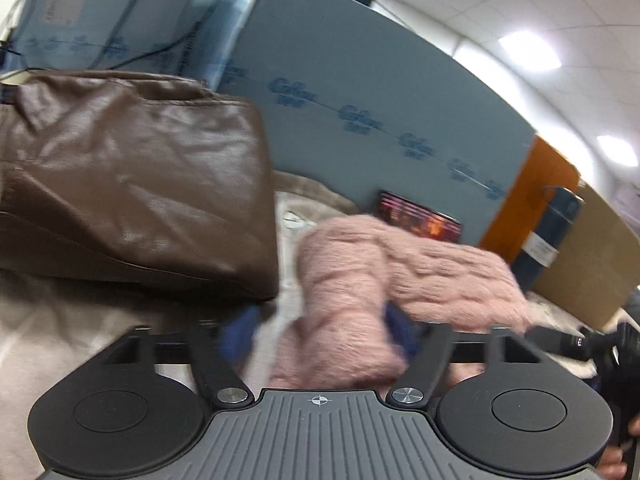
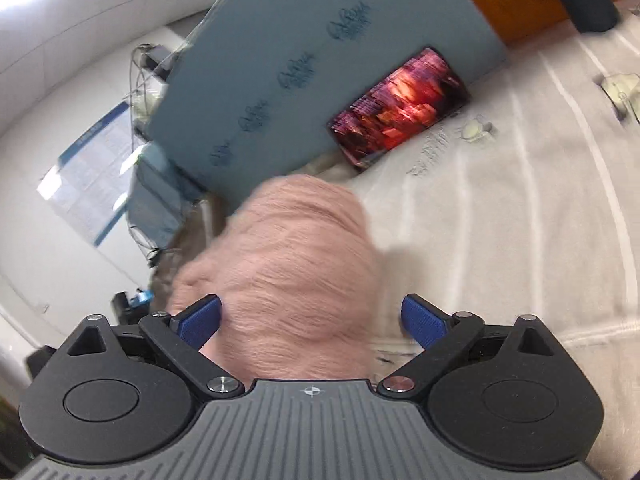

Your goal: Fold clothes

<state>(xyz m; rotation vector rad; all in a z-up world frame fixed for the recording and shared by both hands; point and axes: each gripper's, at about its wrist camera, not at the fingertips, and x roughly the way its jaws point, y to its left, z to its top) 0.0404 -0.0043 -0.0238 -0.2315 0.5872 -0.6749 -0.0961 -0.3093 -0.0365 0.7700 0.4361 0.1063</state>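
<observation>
Two handheld grippers work a fluffy pink knitted sweater (image 1: 400, 280) bunched on a pale striped bedcover (image 2: 520, 220). The left gripper (image 1: 320, 336) has its blue-padded fingers apart around a hanging fold, seemingly not pinching. The right gripper (image 2: 312, 320) stands wide apart with the sweater mounded between and ahead of its fingers, perhaps steadying it.

An improvised office or lab corner is showing here: tiled ceiling lights (image 1: 528, 50) glowing overhead, blue foam boards (image 1: 360, 92) leaning beyond the claw, cables (image 2: 140, 80) and a wall poster (image 2: 88, 172) hanging to its left.
</observation>
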